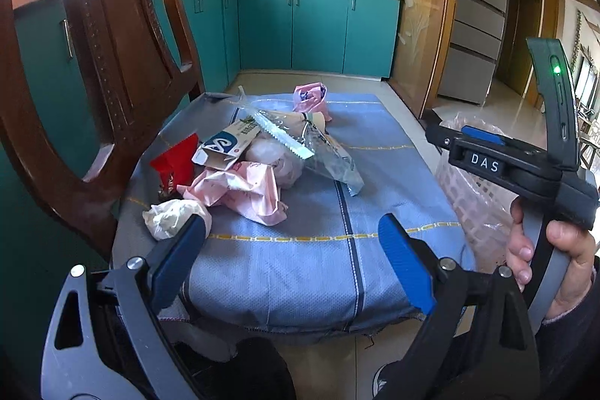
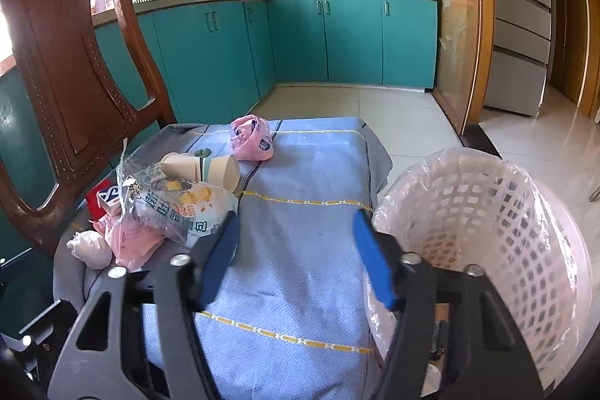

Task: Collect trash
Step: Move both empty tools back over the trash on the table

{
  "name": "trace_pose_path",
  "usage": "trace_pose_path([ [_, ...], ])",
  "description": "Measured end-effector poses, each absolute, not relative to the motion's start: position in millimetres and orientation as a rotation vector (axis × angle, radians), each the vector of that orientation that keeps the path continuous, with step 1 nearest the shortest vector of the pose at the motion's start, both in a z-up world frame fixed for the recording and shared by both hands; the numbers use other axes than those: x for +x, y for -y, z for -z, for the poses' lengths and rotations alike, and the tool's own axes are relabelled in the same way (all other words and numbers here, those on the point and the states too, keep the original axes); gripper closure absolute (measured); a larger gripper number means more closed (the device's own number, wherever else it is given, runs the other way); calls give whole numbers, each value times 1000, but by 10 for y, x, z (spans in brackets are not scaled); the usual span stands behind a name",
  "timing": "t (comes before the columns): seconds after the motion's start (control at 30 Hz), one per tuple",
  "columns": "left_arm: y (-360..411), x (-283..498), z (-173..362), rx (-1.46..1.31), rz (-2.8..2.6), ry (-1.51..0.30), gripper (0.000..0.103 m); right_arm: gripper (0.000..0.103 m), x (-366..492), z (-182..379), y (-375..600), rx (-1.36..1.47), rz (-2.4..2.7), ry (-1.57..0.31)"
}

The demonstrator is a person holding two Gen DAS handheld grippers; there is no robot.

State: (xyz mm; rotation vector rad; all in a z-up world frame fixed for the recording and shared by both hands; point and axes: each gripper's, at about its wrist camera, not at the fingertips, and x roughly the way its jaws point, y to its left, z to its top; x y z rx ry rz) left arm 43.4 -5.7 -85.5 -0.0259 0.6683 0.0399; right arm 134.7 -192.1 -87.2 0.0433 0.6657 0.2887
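Nearest the lens, the right tongs (image 2: pixel 296 253) stand partly open with nothing between the blue pads, hovering over the cloth-covered counter (image 2: pixel 300 175). Beside them on the right, the lined wastebasket (image 2: pixel 487 231) sits against the counter edge. Left tongs (image 1: pixel 292 250) are spread wide and empty. Trash pile (image 1: pixel 255 167) lies ahead and to the left of both tongs, closer to the left ones. Closest piece: the crumpled white tissue (image 1: pixel 168 216), touching the left pad (image 1: pixel 180 253).
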Motion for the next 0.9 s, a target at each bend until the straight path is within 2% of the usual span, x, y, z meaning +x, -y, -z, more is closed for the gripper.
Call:
trace_pose_path([
  [0.1,25,409,824,-33,-48,-663,10,56,1343,878,1875,27,-296,-671],
  [0.83,-7,404,833,-46,-54,-684,10,56,1329,962,1755,-14,-323,-704],
  [0.9,-4,411,843,-45,-54,-688,10,53,1339,973,1761,-13,-316,-707],
])
